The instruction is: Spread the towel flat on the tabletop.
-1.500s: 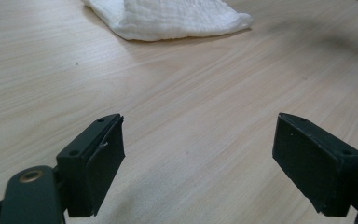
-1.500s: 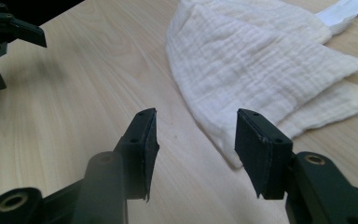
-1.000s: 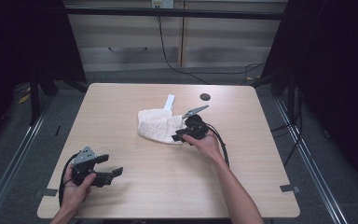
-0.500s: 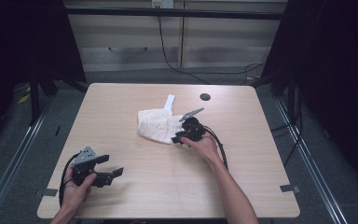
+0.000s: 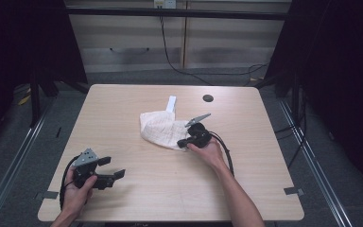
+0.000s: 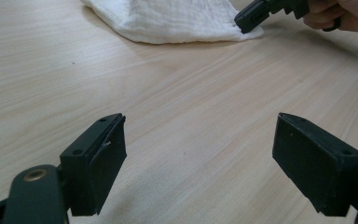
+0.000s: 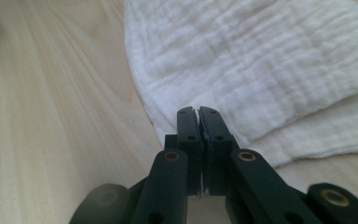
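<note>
A white, crumpled cloth point(image 5: 160, 130) lies in the middle of the table, with a white tag point(image 5: 171, 103) at its far edge. My right gripper point(image 5: 183, 141) is at the cloth's near right corner, and in the right gripper view its jaws stand pressed together over the cloth's edge point(image 7: 242, 84). No fabric visibly rises between them. The left gripper view shows the cloth point(image 6: 177, 21) far ahead with the right gripper's tip point(image 6: 249, 19) on its corner. My left gripper point(image 5: 112, 169) is open near the table's front left, with bare wood between its jaws.
A light wooden table point(image 5: 123, 109) has a dark round grommet point(image 5: 208, 98) at the back right. Cables trail from both grippers. Dark floor and metal rails surround the table, and cabinets stand behind it.
The right gripper has shifted slightly toward the cloth's near corner. The left gripper has stayed put.
</note>
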A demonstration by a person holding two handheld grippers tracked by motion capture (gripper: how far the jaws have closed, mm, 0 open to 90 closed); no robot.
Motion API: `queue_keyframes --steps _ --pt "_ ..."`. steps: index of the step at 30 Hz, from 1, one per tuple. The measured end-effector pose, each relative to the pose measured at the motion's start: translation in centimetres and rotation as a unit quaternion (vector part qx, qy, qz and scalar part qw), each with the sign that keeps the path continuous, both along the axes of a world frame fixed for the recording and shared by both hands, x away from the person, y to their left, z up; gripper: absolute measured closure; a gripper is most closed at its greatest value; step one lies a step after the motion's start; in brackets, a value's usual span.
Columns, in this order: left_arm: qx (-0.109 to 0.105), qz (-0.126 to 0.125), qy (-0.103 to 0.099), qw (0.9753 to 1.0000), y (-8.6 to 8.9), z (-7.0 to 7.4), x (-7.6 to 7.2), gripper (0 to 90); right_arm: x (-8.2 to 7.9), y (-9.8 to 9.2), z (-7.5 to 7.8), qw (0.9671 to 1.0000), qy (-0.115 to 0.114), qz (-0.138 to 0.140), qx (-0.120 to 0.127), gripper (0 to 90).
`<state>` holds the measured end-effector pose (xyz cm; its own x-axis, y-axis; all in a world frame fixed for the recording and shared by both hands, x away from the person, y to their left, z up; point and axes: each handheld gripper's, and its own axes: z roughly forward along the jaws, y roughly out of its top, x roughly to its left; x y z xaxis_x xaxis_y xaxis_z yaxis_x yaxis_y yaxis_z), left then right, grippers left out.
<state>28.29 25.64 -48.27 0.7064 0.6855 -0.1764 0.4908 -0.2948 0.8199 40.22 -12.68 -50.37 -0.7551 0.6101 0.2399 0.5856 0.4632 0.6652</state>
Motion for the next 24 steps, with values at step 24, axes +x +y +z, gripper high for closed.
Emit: queue_keyframes --steps 24 --pt "0.01 0.004 0.013 0.9999 -0.5 -0.3 0.2 20.3 -5.2 -1.6 0.1 0.9998 0.001 0.018 0.004 88.6"
